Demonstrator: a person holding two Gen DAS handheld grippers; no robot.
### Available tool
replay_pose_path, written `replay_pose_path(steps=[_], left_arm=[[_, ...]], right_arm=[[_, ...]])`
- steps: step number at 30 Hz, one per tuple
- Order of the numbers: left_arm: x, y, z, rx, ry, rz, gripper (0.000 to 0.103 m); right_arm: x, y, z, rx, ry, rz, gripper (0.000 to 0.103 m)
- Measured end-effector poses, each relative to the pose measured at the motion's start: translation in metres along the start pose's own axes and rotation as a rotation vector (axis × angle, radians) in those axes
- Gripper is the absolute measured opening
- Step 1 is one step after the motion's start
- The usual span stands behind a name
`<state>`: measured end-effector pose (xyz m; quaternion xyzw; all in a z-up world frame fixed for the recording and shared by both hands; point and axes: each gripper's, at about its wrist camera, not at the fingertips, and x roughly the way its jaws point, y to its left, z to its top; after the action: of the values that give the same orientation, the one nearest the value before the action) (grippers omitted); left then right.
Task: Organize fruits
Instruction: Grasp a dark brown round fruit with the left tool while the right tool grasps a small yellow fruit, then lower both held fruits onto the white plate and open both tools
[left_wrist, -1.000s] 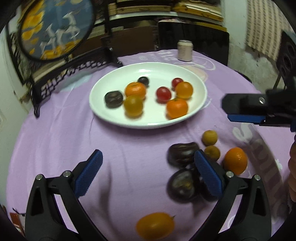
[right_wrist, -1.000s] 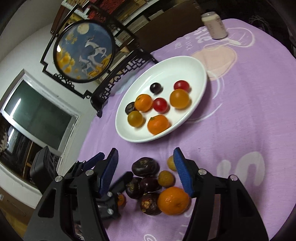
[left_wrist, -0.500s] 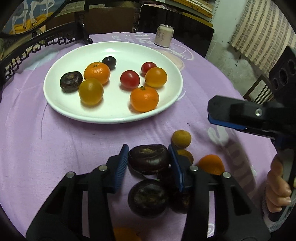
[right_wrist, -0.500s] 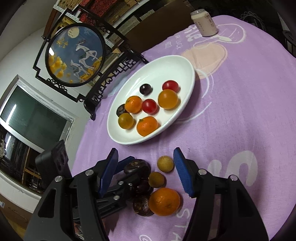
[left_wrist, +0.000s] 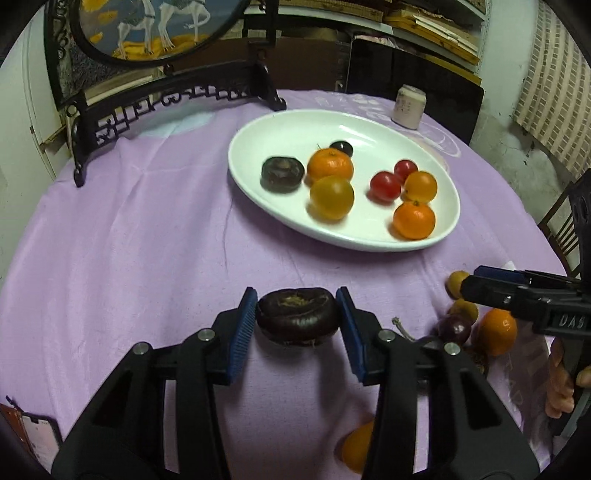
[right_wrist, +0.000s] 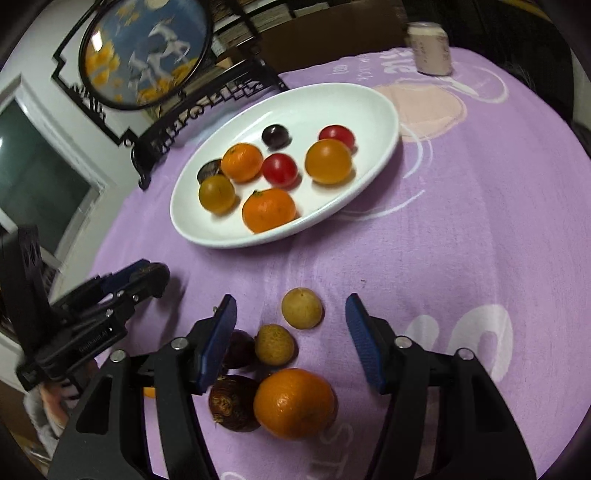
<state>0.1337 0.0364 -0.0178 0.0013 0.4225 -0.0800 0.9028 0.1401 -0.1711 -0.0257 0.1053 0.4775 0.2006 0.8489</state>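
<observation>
- The left gripper (left_wrist: 297, 320) is clamped on a flat dark purple fruit (left_wrist: 297, 316), held above the purple tablecloth (left_wrist: 147, 240).
- The white plate (left_wrist: 280, 129), beyond it, holds 7 fruits, among them 2 red tomatoes (left_wrist: 385, 186).
- The right gripper (right_wrist: 291, 328) is wide open and holds nothing, its blue pads flanking 2 small tan fruits (right_wrist: 301, 307), with an orange (right_wrist: 294, 402) near its base.
</observation>
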Motion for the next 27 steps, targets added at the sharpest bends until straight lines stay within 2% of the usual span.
replay_pose_path(steps=[4,7,12,18,23,27], left_arm=[[0.008,-0.002,-0.003,0.014,0.018,-0.002,0.045],[0.01,-0.002,-0.003,0.002,0.017,-0.011,0.045],[0.012,-0.004,-0.005,0.004,0.024,-0.009,0.044],[-0.013,-0.009,0.003,0.006,-0.053,-0.037,0.044],[-0.02,-0.019,0.025,0.019,-0.083,-0.045,0.044],[-0.008,-0.034,0.048,0.051,-0.08,-0.051,0.044]], right_arm=[[0.005,-0.003,-0.001,-0.007,0.003,-0.017,0.036],[0.005,-0.006,0.001,0.012,-0.002,0.0,0.027],[-0.001,-0.009,0.002,0.029,-0.017,0.009,0.026],[-0.031,-0.007,0.005,0.033,-0.105,0.037,0.026],[-0.043,-0.008,0.017,0.061,-0.156,0.055,0.026],[-0.042,-0.005,0.04,0.068,-0.169,0.045,0.026]])
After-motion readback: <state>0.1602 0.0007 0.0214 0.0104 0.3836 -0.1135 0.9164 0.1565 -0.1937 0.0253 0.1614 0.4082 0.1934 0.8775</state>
